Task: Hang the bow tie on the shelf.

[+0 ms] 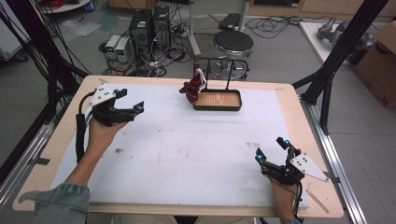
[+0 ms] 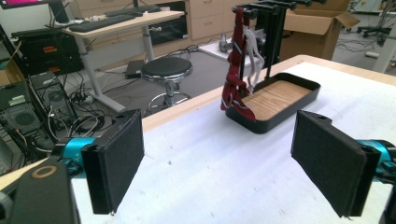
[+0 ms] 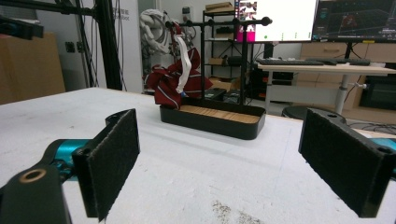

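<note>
Above the white mat, the left claw (image 1: 126, 100) and right claw (image 1: 271, 150) hover with jaws spread, gripping nothing.

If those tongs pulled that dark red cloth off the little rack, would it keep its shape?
Probably not. The red cloth hangs in folds from the rack, so it looks floppy and light. Its end spills over the tray rim, so it may drag or snag.

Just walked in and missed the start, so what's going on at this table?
A person sits at the table with a claw in each hand. The left claw and right claw are both open, hold nothing, and stand well apart over the white mat. At the far edge stands a black tray with a rack, and a dark red cloth hangs from it, untouched.
</note>
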Tool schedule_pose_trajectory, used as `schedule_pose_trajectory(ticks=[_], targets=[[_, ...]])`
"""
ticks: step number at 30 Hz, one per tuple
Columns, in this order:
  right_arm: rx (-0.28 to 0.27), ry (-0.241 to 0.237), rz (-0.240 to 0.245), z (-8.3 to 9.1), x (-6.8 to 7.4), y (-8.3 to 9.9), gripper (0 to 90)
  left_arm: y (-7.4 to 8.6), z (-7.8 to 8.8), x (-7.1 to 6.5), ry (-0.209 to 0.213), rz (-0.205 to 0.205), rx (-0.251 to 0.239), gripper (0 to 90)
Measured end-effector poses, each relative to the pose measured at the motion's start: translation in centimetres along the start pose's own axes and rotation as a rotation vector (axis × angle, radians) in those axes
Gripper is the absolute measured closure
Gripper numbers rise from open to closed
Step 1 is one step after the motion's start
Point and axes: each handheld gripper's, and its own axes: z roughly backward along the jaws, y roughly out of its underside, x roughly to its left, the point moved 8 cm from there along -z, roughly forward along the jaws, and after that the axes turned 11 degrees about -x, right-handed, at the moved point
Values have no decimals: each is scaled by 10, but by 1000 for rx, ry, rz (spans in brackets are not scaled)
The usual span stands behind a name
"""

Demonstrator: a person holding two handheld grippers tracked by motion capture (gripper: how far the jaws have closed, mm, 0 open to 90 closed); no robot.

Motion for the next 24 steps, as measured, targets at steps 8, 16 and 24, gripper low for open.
schedule_pose_trajectory(ticks=[8,16,24], targets=[[0,3,-1,0,0,0,115,15,34,-5,-23,-3,-2,175],[0,6,-1,0,-1,0,115,21,62,-13,-47,-13,-20,175],[1,10,-6,0,-1,0,115,36,86,-21,-80,-10,-27,175]])
